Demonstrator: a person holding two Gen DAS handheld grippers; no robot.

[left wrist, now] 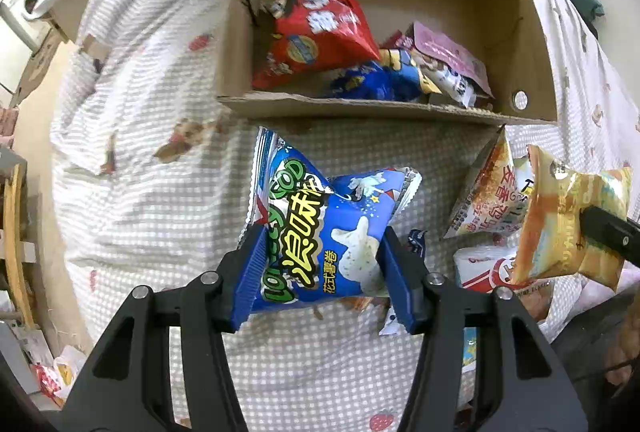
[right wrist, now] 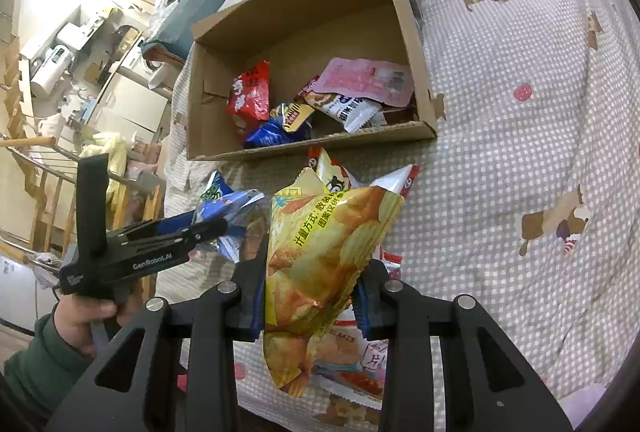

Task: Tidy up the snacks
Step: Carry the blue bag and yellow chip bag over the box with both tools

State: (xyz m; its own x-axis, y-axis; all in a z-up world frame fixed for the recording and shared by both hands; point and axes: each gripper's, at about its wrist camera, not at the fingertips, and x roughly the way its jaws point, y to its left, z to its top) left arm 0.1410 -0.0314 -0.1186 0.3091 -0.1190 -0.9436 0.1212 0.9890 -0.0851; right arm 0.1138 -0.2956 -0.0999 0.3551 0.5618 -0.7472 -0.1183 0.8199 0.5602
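- Your left gripper (left wrist: pixel 322 264) is partly closed, its blue pads pinching a blue bag (left wrist: pixel 320 228) above the bedspread (left wrist: pixel 160 191), near the box (left wrist: pixel 384 111) front edge.
- Your right gripper (right wrist: pixel 312 296) is narrowly closed, clamping a yellow bag (right wrist: pixel 320 264) beside it.

Both wrist views close above the bedspread (left wrist: pixel 160 171), angled steeply down, sharing the cardboard box (right wrist: pixel 412 43)

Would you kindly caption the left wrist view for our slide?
Left gripper clamps a blue snack bag above the bedspread, before the cardboard box.
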